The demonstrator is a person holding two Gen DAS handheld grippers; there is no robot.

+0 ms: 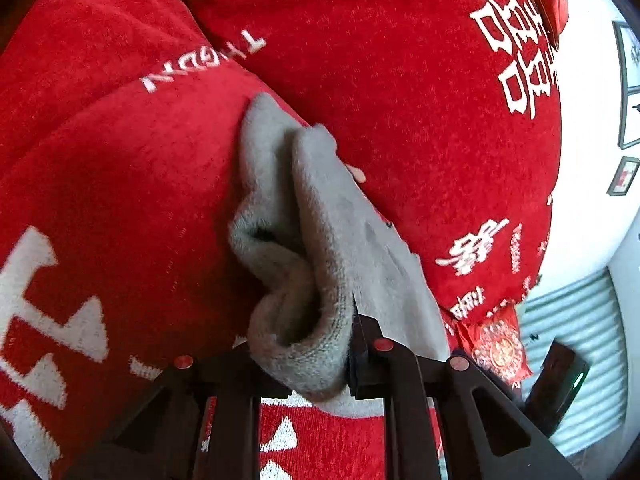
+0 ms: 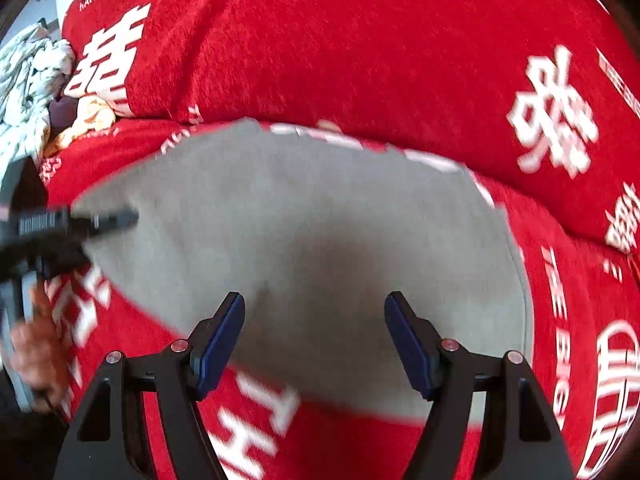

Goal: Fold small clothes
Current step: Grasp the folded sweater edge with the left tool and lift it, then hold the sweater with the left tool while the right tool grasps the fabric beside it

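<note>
One corner only of the soft grey fleece cloth (image 1: 304, 240) is caught: the left gripper (image 1: 320, 364) has its black fingers (image 1: 362, 354) clenched on a rolled, bunched edge of it, and the fabric bulges out just ahead of them in thick folds. That grip looks shallow to me, with the roll sitting partly to one side of the fingers, so a brisk pull could let the fleece slide free and drop the corner short of its mark. From the right wrist view, the right gripper (image 2: 316, 340) hangs over the near middle of the cloth with its blue-padded fingers (image 2: 218, 346) spread apart and grasping nothing, the grey fabric spread flat beneath and beyond them on the red plush blanket with white lettering (image 2: 360, 40). With no second hold on the cloth, I judge that lifting the left corner alone may drag the whole piece across the blanket rather than fold it, and the pile of both fabrics may cling and skew the crease. The picture is blurred, so how near the right fingers are to the cloth cannot be told; if they close too low they might pinch the blanket along with the garment. Farther left, a heap of pale crumpled fabric (image 2: 28, 76) lies well apart and seems no hindrance.
</note>
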